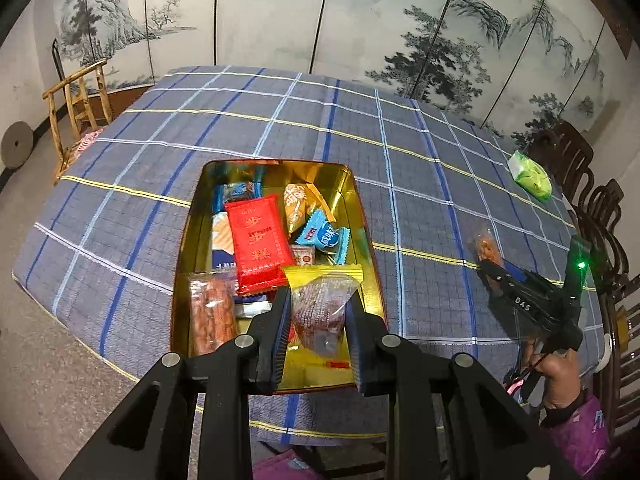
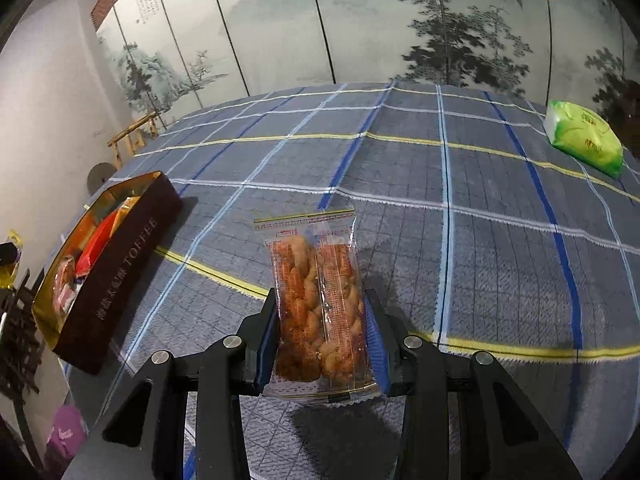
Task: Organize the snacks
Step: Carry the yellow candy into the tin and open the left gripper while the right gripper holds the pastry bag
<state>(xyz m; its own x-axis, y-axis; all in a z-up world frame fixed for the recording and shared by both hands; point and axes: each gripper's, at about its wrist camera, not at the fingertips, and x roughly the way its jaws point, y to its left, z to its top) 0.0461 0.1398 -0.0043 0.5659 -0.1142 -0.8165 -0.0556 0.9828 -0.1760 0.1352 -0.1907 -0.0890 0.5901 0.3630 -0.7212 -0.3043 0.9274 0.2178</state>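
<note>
A gold-lined tin box (image 1: 362, 204) sits on the checked tablecloth, with several wrapped snacks in it, among them a red packet (image 1: 258, 240) and a clear packet of twisted dough (image 1: 210, 312). My left gripper (image 1: 318, 312) hangs over the box's near end, shut on a yellow-topped clear snack packet (image 1: 322, 304). In the right wrist view my right gripper (image 2: 322, 320) is shut on a clear packet of fried dough twists (image 2: 318, 304), held just above the cloth. The box (image 2: 120, 256), dark outside and marked TOFFEE, lies to its left.
A green tissue pack (image 2: 582, 140) lies near the table's far right edge. Wooden chairs (image 1: 78, 104) stand at the left and right sides. A painted folding screen stands behind the table. A person's hand (image 1: 560, 376) holds the right gripper (image 1: 496, 276) beside the box.
</note>
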